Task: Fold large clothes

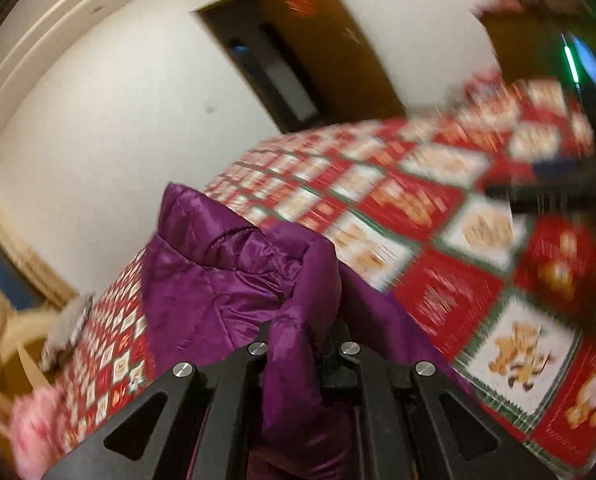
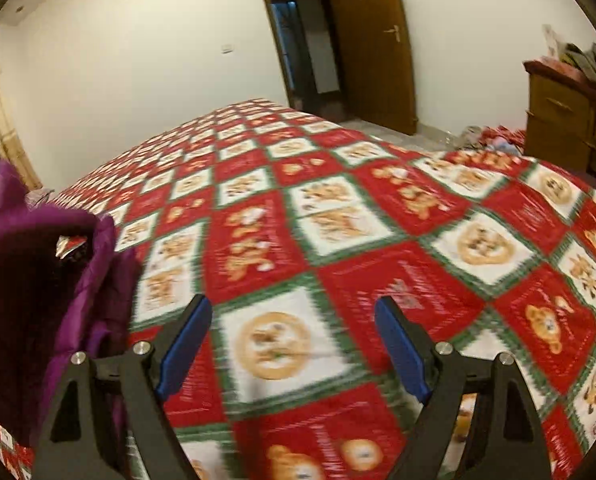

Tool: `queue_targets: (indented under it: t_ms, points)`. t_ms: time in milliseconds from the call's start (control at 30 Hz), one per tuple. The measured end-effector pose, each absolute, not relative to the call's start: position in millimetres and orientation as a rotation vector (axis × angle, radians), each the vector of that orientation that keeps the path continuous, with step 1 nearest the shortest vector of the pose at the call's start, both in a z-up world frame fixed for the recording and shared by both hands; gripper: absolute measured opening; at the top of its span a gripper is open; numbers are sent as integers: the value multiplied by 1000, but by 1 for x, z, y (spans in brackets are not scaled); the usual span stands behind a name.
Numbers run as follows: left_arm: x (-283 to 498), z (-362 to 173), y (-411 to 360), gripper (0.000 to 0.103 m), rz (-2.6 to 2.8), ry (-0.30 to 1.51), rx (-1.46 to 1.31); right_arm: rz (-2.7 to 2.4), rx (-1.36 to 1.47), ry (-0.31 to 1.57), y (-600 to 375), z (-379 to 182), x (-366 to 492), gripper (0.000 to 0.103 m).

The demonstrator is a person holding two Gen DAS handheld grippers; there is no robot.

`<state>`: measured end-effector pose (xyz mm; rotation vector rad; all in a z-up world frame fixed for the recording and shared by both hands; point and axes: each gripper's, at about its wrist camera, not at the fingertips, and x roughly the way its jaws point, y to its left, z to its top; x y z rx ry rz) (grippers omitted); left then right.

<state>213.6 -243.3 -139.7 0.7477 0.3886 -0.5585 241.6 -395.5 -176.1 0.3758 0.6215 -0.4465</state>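
Here the left gripper (image 1: 301, 344) pinches a fold of the purple jacket (image 1: 218, 272), apparently lifted above the quilted bed (image 2: 337, 208), so the wide-open, empty right gripper (image 2: 294, 344) should catch its far edge squarely.

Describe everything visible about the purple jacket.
The shiny purple quilted puffer jacket looks like slick padded nylon with stitched channels. It is bunched and lifted, not laid flat, over the red, white and green patchwork bedspread. The left hand-held gripper is shut on a padded fold of it. In the right wrist view it hangs at the left, showing a dark lining, apart from the open right hand-held gripper.
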Motion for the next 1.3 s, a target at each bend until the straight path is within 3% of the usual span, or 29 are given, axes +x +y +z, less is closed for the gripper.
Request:
queue_targets:
  t_ms: [100, 267, 333, 400, 467, 567, 667, 733, 800, 933, 1067, 1300]
  points:
    - [202, -167, -254, 7, -569, 385, 823, -436, 381, 626, -401, -179, 235, 86]
    - [181, -164, -254, 19, -555, 311, 895, -409, 371, 629, -405, -179, 246, 86]
    - [169, -154, -254, 37, -546, 263, 909, -396, 349, 626, -401, -171, 252, 86]
    - [156, -135, -247, 82, -556, 211, 873, -390, 314, 620, -395, -161, 259, 86]
    - [145, -113, -236, 97, -565, 150, 816, -387, 276, 605, -390, -144, 267, 86]
    - [147, -88, -217, 97, -557, 139, 759, -389, 231, 591, -382, -121, 281, 86]
    - [179, -79, -190, 97, -465, 206, 677, -347, 194, 588, -363, -89, 304, 76]
    - [222, -78, -163, 97, -345, 326, 592, -281, 179, 607, -339, -67, 327, 68]
    - [275, -79, -127, 97, -206, 476, 452, -238, 164, 624, -312, -51, 350, 52]
    - [351, -82, -72, 97, 0, 631, 222, -179, 102, 665, -243, -32, 400, 49]
    - [394, -84, -70, 97, 10, 673, 90, -144, 117, 746, -202, -55, 446, 45]
    - [428, -115, -125, 97, -100, 731, 72, -267, 227, 787, -241, -124, 447, 38]
